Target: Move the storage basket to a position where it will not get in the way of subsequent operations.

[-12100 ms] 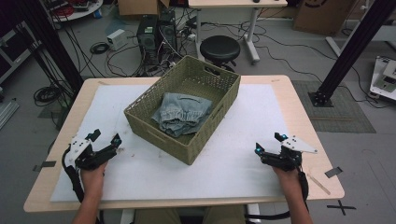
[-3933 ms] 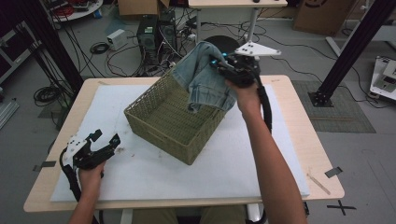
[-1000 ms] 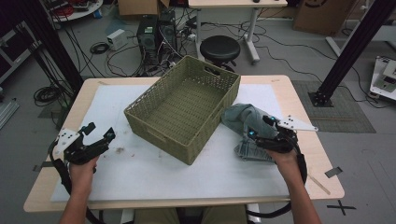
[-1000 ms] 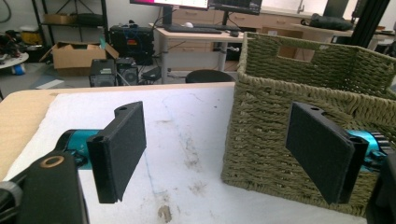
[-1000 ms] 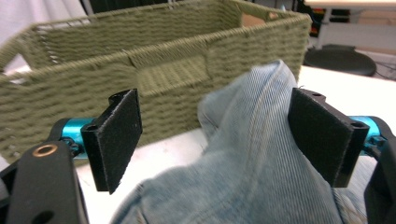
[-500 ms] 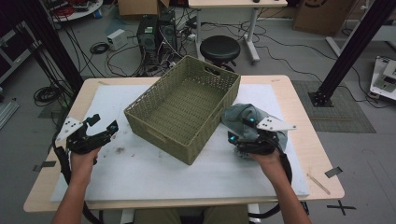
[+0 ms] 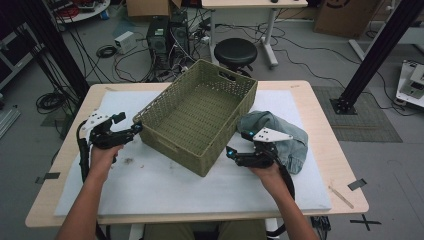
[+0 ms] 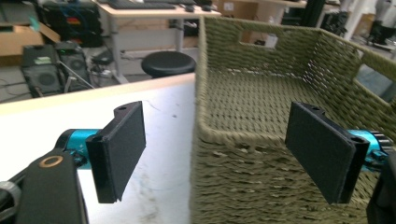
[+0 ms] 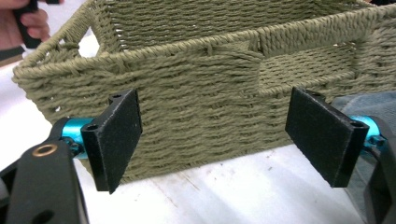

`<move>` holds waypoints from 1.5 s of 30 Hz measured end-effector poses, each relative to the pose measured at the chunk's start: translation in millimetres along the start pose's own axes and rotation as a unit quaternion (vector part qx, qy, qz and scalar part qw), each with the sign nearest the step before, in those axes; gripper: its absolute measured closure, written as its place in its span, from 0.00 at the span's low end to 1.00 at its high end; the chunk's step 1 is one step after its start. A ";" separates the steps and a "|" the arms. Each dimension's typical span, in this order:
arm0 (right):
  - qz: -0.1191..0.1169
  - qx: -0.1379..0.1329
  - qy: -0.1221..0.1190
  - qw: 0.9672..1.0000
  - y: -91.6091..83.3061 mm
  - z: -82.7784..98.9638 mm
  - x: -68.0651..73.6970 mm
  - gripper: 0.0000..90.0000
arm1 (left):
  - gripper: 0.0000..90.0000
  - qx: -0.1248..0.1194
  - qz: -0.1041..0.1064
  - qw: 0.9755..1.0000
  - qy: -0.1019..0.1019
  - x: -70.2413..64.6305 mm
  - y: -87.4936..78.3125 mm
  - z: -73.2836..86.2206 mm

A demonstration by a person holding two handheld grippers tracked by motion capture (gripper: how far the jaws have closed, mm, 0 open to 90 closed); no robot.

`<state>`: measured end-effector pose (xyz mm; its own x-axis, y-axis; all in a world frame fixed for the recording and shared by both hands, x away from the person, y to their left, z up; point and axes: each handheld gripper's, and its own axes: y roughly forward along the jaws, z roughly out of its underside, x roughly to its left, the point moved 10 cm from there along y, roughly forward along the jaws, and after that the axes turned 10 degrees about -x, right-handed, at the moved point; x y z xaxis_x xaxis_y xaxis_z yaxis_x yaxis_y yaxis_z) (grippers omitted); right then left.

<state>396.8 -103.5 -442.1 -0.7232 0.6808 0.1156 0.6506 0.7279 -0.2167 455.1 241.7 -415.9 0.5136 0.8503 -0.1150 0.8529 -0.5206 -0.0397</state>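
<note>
Since half a second ago: right gripper (image 7: 231,155) off the denim garment (image 7: 280,137), now at the woven basket (image 7: 197,115); left gripper (image 7: 131,131) moved up to its left corner.

High view: basket mid-table on white mat (image 7: 165,185), garment heaped just right of it.

Left gripper view: left gripper (image 8: 219,142) jaws wide apart, straddling the basket (image 8: 261,93) corner, holding nothing.

Right gripper view: right gripper (image 9: 212,137) spread wide, empty, facing the basket (image 9: 210,84) wall; garment (image 9: 369,105) at right edge.

Olive-green woven basket (image 7: 200,112), faded blue denim garment (image 7: 287,135), white mat (image 7: 165,185) on pale wooden table (image 7: 330,125).
</note>
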 end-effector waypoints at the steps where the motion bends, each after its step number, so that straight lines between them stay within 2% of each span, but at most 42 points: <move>1: -0.002 0.000 0.002 1.000 2.2 -0.1 2.4 0.21 | 0.22 -0.001 0.003 1.000 -0.007 0.4 -0.1 0.3; 7: -0.008 0.001 0.001 1.000 10.0 0.2 10.7 0.21 | 0.24 -0.011 0.028 1.000 -0.008 -7.3 -2.6 -3.8; 13: -0.021 0.006 -0.001 1.000 18.3 0.3 21.6 0.21 | 0.25 0.014 0.060 0.998 -0.008 -16.7 -1.0 4.9; 15: -0.024 0.009 0.000 1.000 21.2 1.3 24.5 0.21 | 0.25 0.022 0.059 0.998 -0.001 -18.3 0.1 7.9; 18: -0.029 0.015 0.002 0.999 27.2 3.3 28.4 0.21 | 0.25 0.022 0.060 0.998 -0.007 -17.5 -0.7 7.8; 22: -0.038 0.019 0.005 0.999 34.7 4.2 33.4 0.21 | 0.25 0.026 0.060 0.998 -0.004 -17.9 -1.4 9.3; 27: -0.045 0.018 0.008 0.999 37.1 3.8 33.3 0.21 | 0.28 0.031 0.059 0.998 -0.009 -18.0 -6.2 13.5; 33: -0.042 0.019 -0.003 0.999 37.8 3.5 31.5 0.19 | 0.32 0.037 0.078 0.996 0.002 -24.7 -14.0 16.0; 34: -0.041 0.019 -0.003 0.999 37.7 3.5 31.4 0.19 | 0.38 0.038 0.085 0.996 0.013 -27.8 -14.4 16.2; 35: -0.038 0.022 -0.005 0.999 36.9 3.7 31.1 0.20 | 0.37 0.042 0.080 0.996 0.028 -28.6 -14.2 16.9; 37: -0.037 0.022 -0.004 0.999 36.6 3.1 31.1 0.20 | 0.38 0.040 0.075 0.996 0.038 -25.9 -13.6 17.1; 39: -0.036 0.021 -0.007 0.999 34.8 1.8 31.0 0.20 | 0.35 0.031 0.056 0.998 0.020 -17.6 -13.9 14.8; 40: -0.033 0.019 -0.008 0.999 32.3 0.4 29.6 0.20 | 0.30 0.026 0.049 0.998 0.011 -13.9 -14.6 13.1; 43: -0.032 0.017 -0.004 0.999 30.5 -0.8 27.7 0.20 | 0.29 0.007 0.033 0.999 0.012 -4.6 -17.3 5.6; 45: -0.032 0.017 -0.002 0.999 30.3 -1.5 26.0 0.20 | 0.29 -0.007 0.032 0.999 0.001 0.6 -13.6 1.1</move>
<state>398.0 -63.6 -444.2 -0.7642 0.6325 0.1266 0.5946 0.7668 -0.2420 443.8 249.2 -416.5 0.5670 0.8157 -0.1142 0.8197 -0.5725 -0.0193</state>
